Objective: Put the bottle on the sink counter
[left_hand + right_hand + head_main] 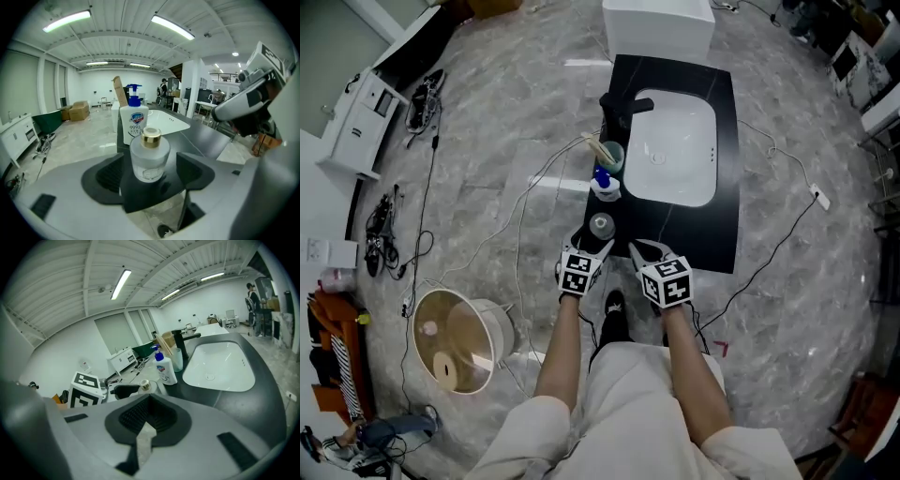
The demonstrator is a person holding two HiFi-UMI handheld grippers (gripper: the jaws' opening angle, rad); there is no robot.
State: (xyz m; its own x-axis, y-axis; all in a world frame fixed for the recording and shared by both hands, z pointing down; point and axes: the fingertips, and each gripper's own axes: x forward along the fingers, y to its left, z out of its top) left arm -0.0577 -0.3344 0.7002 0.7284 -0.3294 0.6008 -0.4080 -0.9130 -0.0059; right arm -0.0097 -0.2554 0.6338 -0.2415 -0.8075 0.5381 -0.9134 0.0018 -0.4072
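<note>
Left tongs (150, 165) apart around bottle (150, 153); right gripper view shows only cap (145, 385).

Bright ceiling tube lights (172, 26) give even, sharp views; fisheye edges bend, darken.

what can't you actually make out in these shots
- bottle label print: left gripper view, too small and blurred
- bottle body: right gripper view, behind the left gripper; only the gold cap shows
- faucet outline: head view, black against the black counter
- cup contents: head view, too small
</note>
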